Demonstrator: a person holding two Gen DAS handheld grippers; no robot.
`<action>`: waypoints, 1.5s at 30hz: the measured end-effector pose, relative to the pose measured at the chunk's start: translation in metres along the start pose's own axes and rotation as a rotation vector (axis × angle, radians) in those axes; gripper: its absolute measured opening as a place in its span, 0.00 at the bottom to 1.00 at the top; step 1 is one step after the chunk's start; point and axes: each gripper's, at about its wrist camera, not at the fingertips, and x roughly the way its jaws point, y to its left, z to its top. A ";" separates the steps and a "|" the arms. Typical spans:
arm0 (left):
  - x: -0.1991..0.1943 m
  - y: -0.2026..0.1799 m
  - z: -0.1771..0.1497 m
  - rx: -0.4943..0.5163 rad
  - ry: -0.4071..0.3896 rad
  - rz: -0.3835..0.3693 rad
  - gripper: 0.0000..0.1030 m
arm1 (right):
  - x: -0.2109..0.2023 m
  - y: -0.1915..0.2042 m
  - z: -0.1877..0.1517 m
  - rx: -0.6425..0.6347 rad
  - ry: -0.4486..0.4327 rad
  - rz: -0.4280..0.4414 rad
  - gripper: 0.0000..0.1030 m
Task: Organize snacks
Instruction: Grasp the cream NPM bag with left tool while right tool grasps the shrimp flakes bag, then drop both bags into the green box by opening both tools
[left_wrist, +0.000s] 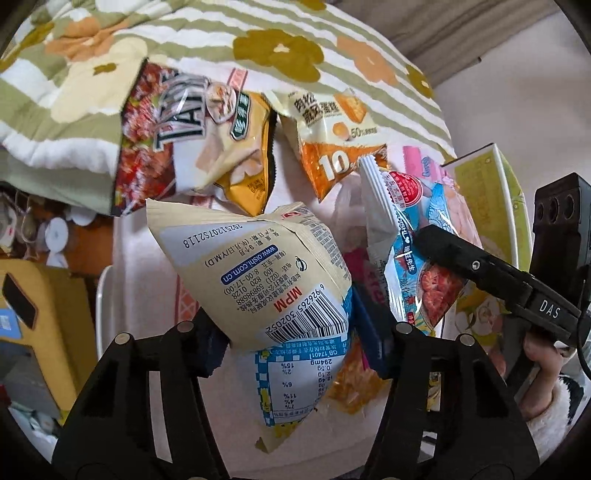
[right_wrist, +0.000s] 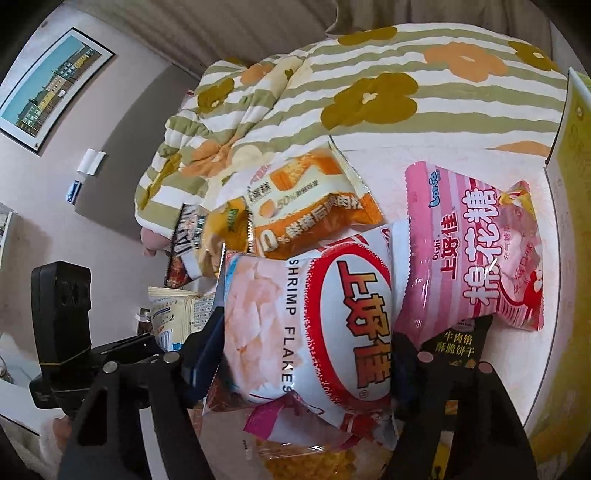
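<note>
Two claws, both loaded. My left claw (left_wrist: 291, 332) is clamped on a cream bag (left_wrist: 258, 269), back side up w/ barcode and date print facing the cam, lifted clear of the pile. My right claw (right_wrist: 306, 354) is pinched on a white shrimp flakes bag (right_wrist: 314, 325), red oval logo facing the cam; in the left view the same bag (left_wrist: 410, 258) shows blue and white, w/ the right claw's finger (left_wrist: 476, 266) lying across it.

Under the shrimp bag: an orange crumb packet (right_wrist: 314, 461) and a small magenta wrapper (right_wrist: 273, 417), both at the near edge of the bed (right_wrist: 424, 155). Just right of my right claw, a black biscuit pack (right_wrist: 458, 343) pokes out from under a pink marshmallow bag (right_wrist: 480, 251), which touches the shrimp bag.

Further back, mid-bed: an orange and white cake bag (left_wrist: 332, 147), and left of it a dark red and yellow chip bag (left_wrist: 192, 140), the two overlapping at the corners. A yellow-green box (left_wrist: 484, 199) stands along the right edge of the bed. Behind it all, the striped flower quilt (left_wrist: 221, 48) is bunched at the far edge; a framed picture (right_wrist: 48, 92) hangs on the wall to the left.
</note>
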 end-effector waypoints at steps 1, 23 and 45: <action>-0.005 0.000 -0.001 0.002 -0.009 0.000 0.54 | -0.003 0.002 -0.001 0.002 -0.008 0.003 0.68; -0.116 -0.144 0.016 0.220 -0.310 -0.013 0.54 | -0.180 -0.016 -0.011 -0.001 -0.315 -0.028 0.68; 0.045 -0.397 0.041 0.388 -0.155 -0.089 0.54 | -0.295 -0.194 0.000 0.034 -0.372 -0.324 0.67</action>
